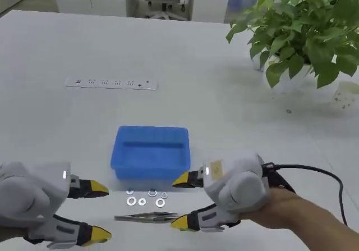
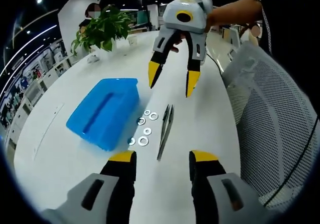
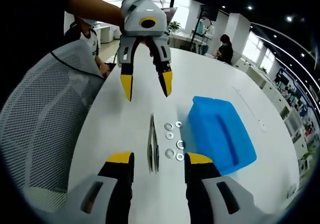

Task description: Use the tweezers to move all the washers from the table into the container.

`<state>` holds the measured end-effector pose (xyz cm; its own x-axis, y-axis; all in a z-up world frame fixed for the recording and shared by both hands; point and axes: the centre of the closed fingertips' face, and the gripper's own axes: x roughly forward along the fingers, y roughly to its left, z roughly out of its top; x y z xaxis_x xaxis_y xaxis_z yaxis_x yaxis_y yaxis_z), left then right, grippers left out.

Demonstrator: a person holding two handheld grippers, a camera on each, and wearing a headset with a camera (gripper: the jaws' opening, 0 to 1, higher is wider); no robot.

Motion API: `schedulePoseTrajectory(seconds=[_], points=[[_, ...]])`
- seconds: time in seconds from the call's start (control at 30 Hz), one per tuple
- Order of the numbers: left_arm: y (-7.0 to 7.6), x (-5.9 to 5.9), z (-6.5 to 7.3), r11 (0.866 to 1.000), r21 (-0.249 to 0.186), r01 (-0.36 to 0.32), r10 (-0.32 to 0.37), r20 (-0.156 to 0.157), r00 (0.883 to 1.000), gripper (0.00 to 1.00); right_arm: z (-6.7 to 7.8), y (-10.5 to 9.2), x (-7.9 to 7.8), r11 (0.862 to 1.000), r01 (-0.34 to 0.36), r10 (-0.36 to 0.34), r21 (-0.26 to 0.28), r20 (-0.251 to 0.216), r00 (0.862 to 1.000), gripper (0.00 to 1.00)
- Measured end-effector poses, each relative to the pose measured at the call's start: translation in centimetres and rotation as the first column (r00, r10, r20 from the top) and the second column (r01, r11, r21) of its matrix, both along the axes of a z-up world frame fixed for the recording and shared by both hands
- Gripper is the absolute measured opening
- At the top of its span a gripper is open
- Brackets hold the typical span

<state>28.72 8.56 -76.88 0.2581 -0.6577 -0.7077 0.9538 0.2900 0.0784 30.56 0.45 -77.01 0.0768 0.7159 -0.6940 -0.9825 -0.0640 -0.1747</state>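
You have the slim metal tweezers [image 1: 146,217] flat on the white desk [image 1: 224,122], long axis 9-to-3, between left tongs [image 1: 104,211] and right tongs [image 1: 180,201], both spread and empty; the right sits nearer, at the 3 o'clock end.

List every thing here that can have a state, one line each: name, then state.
left gripper: open, empty
right gripper: open, empty
tweezers: lying flat on table, ungripped
washers: loose on table, beside container
container: upright, open-topped, no washers visible inside
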Motion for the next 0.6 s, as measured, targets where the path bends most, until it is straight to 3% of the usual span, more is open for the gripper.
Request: schedulePoseTrajectory(seconds=[0.3,0.6], points=[[-0.5,0.2,-1.1,0.999,0.022,0.030,-0.029,-0.021,0.999,0.34,-1.6,0.8,-0.4,0.999,-0.030,0.029,-0.043,-0.016,0.999,0.30],[-0.7,0.8,-2.5,0.996,0.068,0.060,-0.056,-0.050,0.997,0.28,-3.1,1.6,-0.3,0.994,-0.057,0.054,-0.088,-0.030,0.998,0.24]])
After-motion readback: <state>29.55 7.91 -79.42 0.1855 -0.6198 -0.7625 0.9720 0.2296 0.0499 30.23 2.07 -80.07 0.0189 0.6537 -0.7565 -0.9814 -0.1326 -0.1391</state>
